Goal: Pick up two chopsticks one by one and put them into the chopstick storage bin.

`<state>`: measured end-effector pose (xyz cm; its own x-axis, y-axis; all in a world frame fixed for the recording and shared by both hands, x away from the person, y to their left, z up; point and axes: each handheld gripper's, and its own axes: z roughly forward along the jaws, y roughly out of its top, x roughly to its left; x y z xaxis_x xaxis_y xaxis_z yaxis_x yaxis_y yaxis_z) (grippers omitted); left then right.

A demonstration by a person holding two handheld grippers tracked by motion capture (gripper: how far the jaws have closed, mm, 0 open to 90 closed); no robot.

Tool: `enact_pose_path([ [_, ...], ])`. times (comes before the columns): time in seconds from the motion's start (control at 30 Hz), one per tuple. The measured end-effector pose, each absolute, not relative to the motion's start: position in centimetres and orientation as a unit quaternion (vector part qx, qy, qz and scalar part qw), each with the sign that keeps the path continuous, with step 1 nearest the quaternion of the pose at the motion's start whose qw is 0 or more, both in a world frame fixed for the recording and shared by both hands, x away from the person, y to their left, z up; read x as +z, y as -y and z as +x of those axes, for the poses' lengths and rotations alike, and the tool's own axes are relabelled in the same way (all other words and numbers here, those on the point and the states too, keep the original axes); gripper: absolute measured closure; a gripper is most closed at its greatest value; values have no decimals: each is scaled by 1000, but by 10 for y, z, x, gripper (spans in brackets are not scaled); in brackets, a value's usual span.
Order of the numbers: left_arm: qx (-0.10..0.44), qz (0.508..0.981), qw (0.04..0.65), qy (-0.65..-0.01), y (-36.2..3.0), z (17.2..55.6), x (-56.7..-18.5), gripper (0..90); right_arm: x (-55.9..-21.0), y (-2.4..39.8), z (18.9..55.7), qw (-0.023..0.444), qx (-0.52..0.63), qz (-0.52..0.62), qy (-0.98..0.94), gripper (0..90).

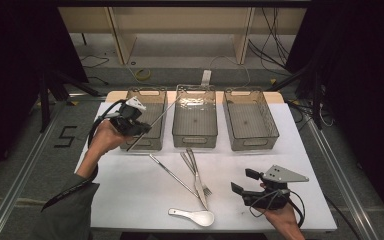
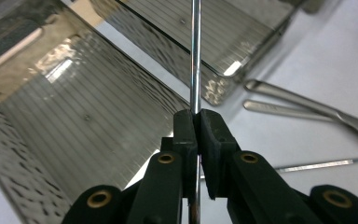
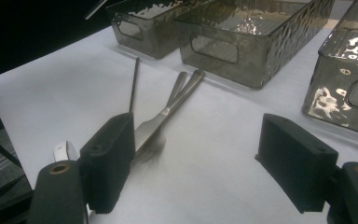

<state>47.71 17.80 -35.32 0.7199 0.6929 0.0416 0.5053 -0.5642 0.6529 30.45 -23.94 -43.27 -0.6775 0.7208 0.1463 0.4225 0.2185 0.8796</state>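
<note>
On the white table (image 1: 130, 200) three clear bins sit toward twelve o'clock. My left tongs (image 2: 196, 122) clamp a steel chopstick (image 1: 150, 128) above the left bin (image 1: 156, 141); I'd level it lengthwise before releasing. My right tongs (image 3: 196, 158) gape wide at five o'clock.

The high view looks forward and down over the whole white worktop (image 1: 145, 200). Both gripper views sit close, facing its far edge; all share the three smoky transparent plastic bins (image 1: 195, 120).
</note>
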Motion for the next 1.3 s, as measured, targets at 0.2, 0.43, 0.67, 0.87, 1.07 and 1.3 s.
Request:
enact_pose_path([
  [0.2, 175, 853, 324, -370, -185, 493, -343, 843, -433, 239, 305, 149, 502, 373, -766, 280],
  [0.43, 194, 834, 332, -396, -195, 509, -335, 843, -433, 240, 305, 148, 503, 375, -765, 279],
  [0.67, 200, 817, 337, -422, -204, 525, -342, 843, -432, 240, 304, 148, 506, 374, -763, 278],
  [0.87, 205, 804, 342, -441, -210, 535, -349, 843, -432, 240, 304, 147, 507, 372, -763, 278],
  [1.07, 208, 800, 340, -448, -211, 539, -357, 843, -432, 240, 304, 147, 507, 372, -763, 278],
  [1.3, 207, 797, 338, -456, -215, 541, -369, 843, -433, 240, 304, 145, 507, 374, -763, 278],
])
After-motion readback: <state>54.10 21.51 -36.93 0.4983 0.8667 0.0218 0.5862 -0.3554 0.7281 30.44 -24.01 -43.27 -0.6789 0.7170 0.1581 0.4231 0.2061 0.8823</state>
